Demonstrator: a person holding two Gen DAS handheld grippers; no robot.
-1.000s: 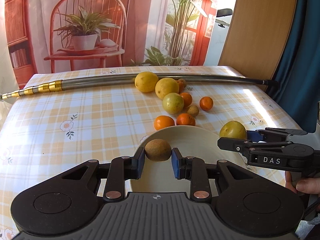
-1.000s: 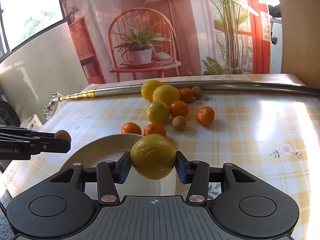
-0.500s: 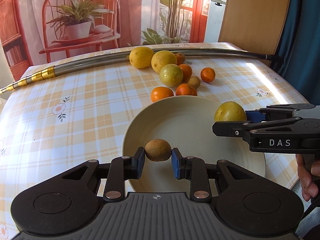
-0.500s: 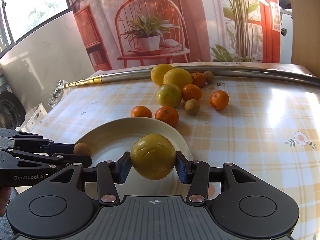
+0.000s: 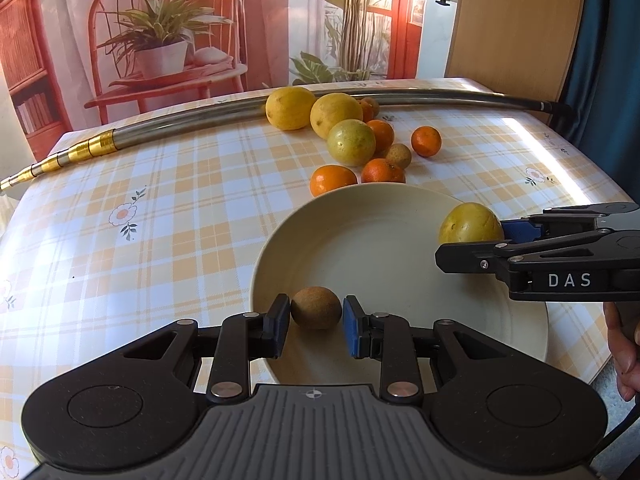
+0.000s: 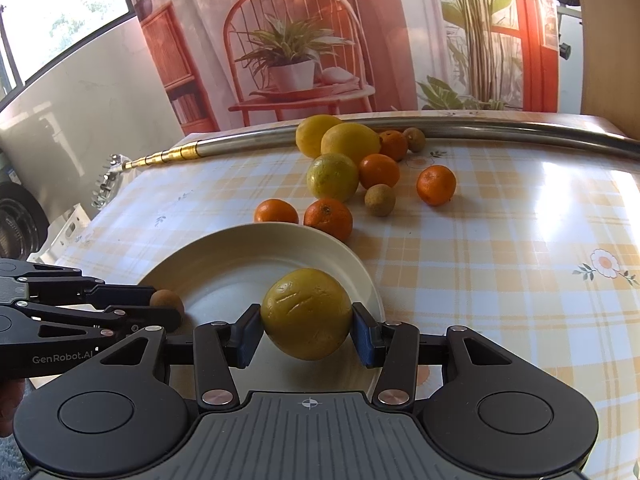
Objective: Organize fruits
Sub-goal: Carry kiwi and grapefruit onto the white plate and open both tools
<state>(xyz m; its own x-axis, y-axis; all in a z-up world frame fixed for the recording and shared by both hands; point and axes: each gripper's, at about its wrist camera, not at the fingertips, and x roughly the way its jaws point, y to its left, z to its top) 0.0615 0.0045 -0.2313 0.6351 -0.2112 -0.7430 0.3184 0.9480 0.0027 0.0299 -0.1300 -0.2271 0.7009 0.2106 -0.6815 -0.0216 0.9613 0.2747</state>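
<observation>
Nearest, over the plate (image 5: 520, 344): left claw (image 5: 316, 326), pads against a brown kiwi (image 5: 316, 307) at the plate's 7 o'clock edge; right claw (image 6: 307, 334), clenched on a yellow citrus (image 6: 307, 314) at 3 o'clock. Beyond, at 12 o'clock on the checked surface (image 5: 160, 240): loose fruit pile (image 5: 352, 142) of oranges, lemons and small brown fruits. Farthest: metal pole (image 5: 180, 124) touching the lemons.
</observation>
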